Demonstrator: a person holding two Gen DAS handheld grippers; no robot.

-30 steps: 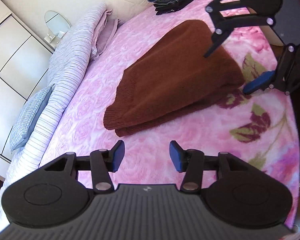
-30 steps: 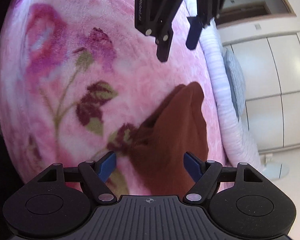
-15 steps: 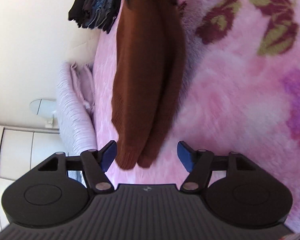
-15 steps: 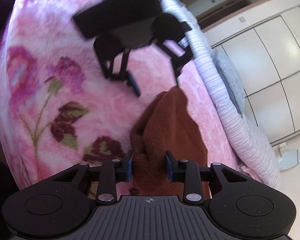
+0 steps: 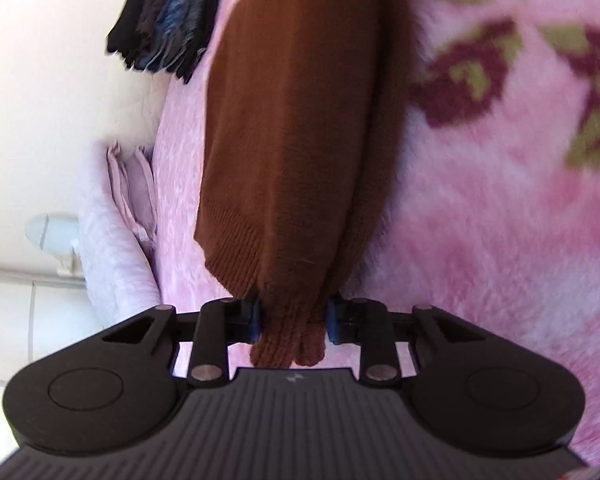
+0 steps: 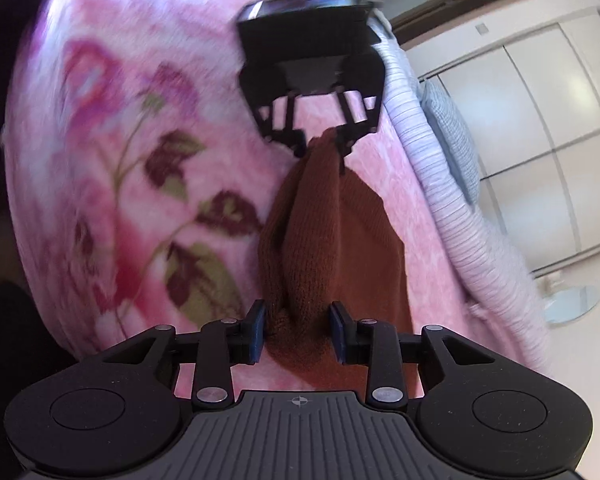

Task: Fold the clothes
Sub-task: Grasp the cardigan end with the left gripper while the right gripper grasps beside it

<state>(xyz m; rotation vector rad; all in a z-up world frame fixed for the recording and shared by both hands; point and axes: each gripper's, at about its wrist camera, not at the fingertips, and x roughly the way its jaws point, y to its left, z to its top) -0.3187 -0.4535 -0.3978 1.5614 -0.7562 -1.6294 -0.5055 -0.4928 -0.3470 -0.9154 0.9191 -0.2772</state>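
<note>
A folded brown knitted sweater (image 5: 300, 140) hangs stretched between my two grippers over the pink bed. My left gripper (image 5: 292, 318) has its jaws closing, and the blue pads press on the bunched ribbed hem. In the right wrist view the same left gripper (image 6: 323, 144) pinches the far end of the sweater (image 6: 332, 248). My right gripper (image 6: 297, 332) holds the near end; its jaws are opening a little, with the bunched knit filling the gap and touching both pads.
A pink floral blanket (image 5: 500, 240) covers the bed. A stack of dark folded clothes (image 5: 168, 20) sits at its far end. A striped duvet (image 6: 452, 184) and a pillow (image 6: 452, 136) line one side, beside white wardrobes (image 6: 540, 120) and a round mirror (image 6: 572, 300).
A second ago the sweater lay folded on the blanket and both grippers were open. The right gripper closed on one end, then the left rolled over and closed on the other.
</note>
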